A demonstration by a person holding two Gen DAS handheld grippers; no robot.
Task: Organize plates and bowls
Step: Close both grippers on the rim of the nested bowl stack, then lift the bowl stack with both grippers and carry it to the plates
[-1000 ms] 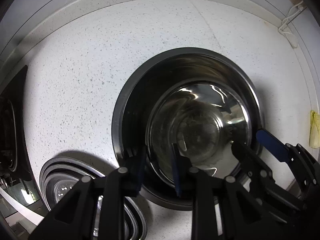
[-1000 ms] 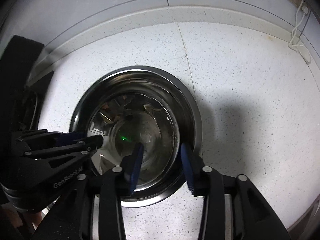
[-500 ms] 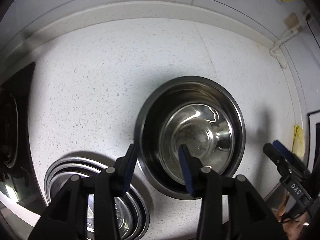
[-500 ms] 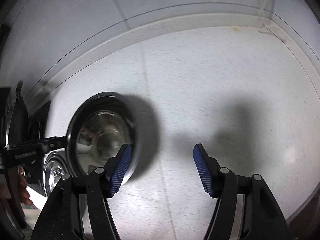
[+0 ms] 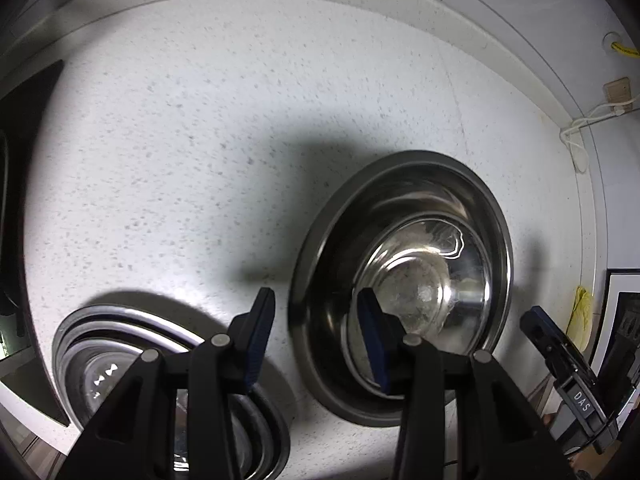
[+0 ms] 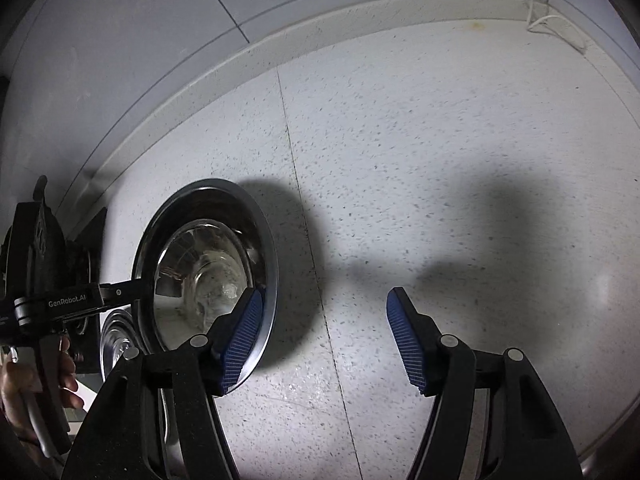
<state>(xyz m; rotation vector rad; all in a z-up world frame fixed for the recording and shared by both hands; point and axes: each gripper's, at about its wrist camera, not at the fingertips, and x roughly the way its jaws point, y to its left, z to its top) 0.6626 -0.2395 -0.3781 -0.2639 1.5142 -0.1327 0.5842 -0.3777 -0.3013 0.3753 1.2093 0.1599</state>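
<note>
One wide counter [image 5: 200, 140], white and speckled, with a raised lip against the tiled wall.

Near the middle of it, a big steel bowl [image 5: 420, 208], upright, dark on its inner wall. Nested inside, a small bowl [image 5: 424, 280], shiny, its bottom showing only glare and reflections.

Just beside the big bowl, toward the counter's front edge, a stack [image 5: 120, 332] of round steel dishes, several rims one within another; too crowded by the gripper to count, apart from the bowl by a strip of bare counter.

Left gripper [image 5: 316, 332] above the gap between stack and bowl, pointing steeply down, blue pads spread, pinching nothing; the big bowl's near rim seen between them, untouched. Gripped at its handle by a hand [image 6: 24, 392].

Right gripper [image 6: 324, 332] on the bowl's other side, pads spread wide over bare counter, nothing between them; one pad overlapping the bowl's rim in the right wrist view, contact impossible to tell.

At the far corner, a white cable [image 5: 576, 132].
</note>
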